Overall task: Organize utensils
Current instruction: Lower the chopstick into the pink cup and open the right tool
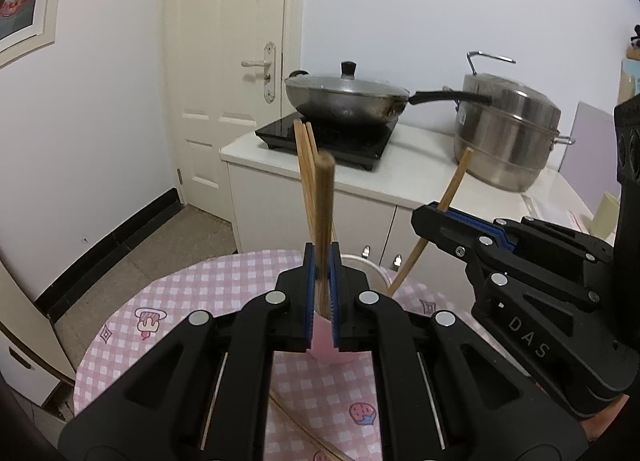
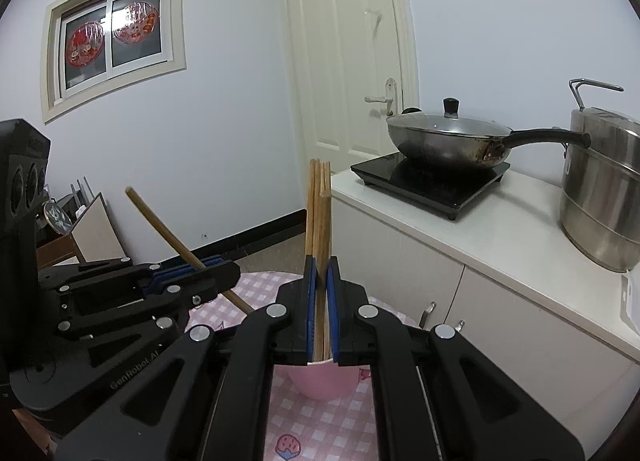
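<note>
Left tongs (image 1: pixel 321 293): pinched shut on one chopstick (image 1: pixel 323 221), above pink cup (image 1: pixel 326 345).
Right tongs (image 2: pixel 320 301): clamped on another chopstick (image 2: pixel 320 313).
Cup: on checked surface (image 1: pixel 192 301).
Risk: sticks maybe miss cup, tip it.

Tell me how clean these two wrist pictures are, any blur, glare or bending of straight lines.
Left wrist view: the chopstick in the left gripper is smeared by blur, while the wok stays sharp; the door bows from the fisheye. Right wrist view: mostly sharp, the window frame curves, dark corners ring the picture, and soft highlights sit on the steel steamer pot.
</note>
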Tool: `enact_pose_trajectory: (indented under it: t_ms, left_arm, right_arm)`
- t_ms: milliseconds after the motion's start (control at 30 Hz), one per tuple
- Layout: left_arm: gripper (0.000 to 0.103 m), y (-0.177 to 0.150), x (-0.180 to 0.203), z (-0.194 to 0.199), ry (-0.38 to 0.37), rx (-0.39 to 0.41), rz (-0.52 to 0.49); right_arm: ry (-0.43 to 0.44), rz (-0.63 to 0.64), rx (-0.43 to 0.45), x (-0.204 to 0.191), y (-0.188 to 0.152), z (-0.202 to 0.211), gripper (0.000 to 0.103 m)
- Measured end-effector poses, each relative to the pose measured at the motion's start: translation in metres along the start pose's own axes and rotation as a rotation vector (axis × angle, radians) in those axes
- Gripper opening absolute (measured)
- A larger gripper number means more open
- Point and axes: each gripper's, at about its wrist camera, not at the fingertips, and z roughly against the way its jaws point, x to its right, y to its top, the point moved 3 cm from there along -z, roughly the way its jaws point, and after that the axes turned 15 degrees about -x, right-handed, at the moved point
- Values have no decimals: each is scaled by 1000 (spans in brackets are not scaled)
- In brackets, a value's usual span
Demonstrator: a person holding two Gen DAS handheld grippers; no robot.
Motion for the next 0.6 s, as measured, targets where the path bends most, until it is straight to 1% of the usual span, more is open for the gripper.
enact_pose_trajectory:
  t_ms: [167,300,500,533,567,600]
  left_arm:
    - [7,-4,2,-1,6,-26,-13]
    - [7,-7,0,0,-10,-41,2]
    - [8,-11,0,5,0,-54,5]
    - [16,-11,0,6,4,-55,6]
    - [33,-12,0,8,6,-52,9]
    - [44,-13,-1,11,9,-44,14]
  right_arm:
    - [3,-4,-5,-1,-4,2,5]
    - [2,-6,-11,0,-7,4,5]
    - [8,-9,-21,-2,-12,8,5]
    - [9,-9,-22,-3,-13,9,5]
    - [12,-9,-22,-4,-13,10,5]
    - [13,-9,-22,-4,-14,11,5]
